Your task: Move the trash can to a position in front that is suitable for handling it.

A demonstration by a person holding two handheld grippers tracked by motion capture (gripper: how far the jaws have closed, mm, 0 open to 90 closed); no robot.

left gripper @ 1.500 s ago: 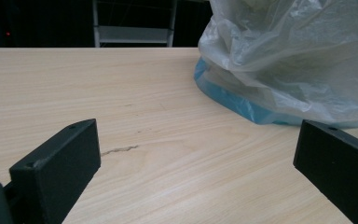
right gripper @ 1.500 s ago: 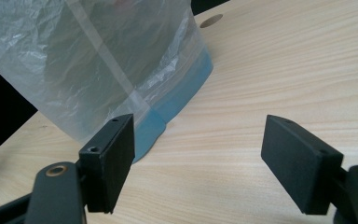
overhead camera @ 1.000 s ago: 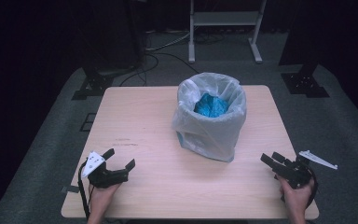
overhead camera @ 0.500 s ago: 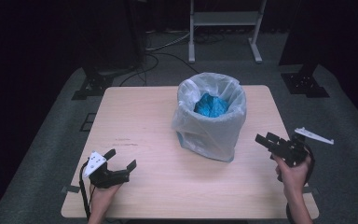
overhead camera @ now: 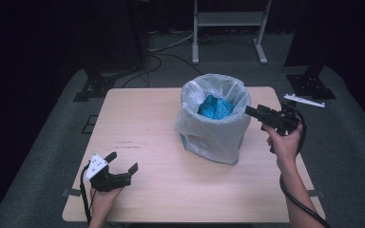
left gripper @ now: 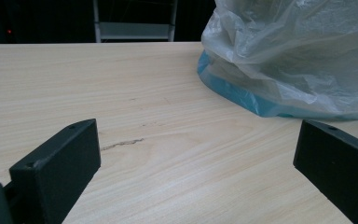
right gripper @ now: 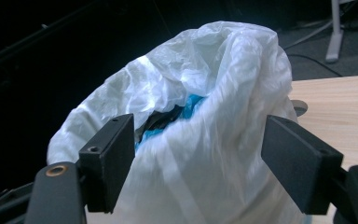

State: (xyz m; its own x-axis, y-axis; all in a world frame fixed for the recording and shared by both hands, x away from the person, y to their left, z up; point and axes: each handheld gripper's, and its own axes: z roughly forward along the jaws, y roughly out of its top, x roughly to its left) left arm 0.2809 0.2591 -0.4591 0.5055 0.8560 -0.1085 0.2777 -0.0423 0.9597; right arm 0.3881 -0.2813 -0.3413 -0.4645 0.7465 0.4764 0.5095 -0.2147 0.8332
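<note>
Here, bag-lined bin (overhead camera: 215, 122) upright, mouth skyward; right claw (overhead camera: 248, 111) beside rim.

lab or studio: dark curtained walls, stand feet (overhead camera: 92, 85), floor cables (overhead camera: 164, 47), lone wooden table (overhead camera: 142, 118).

One bag (overhead camera: 214, 128), two hand-held grippers (overhead camera: 121, 168) (overhead camera: 253, 112).

No readable text, label, brand, number or sign appears on anything in these pictures.
</note>
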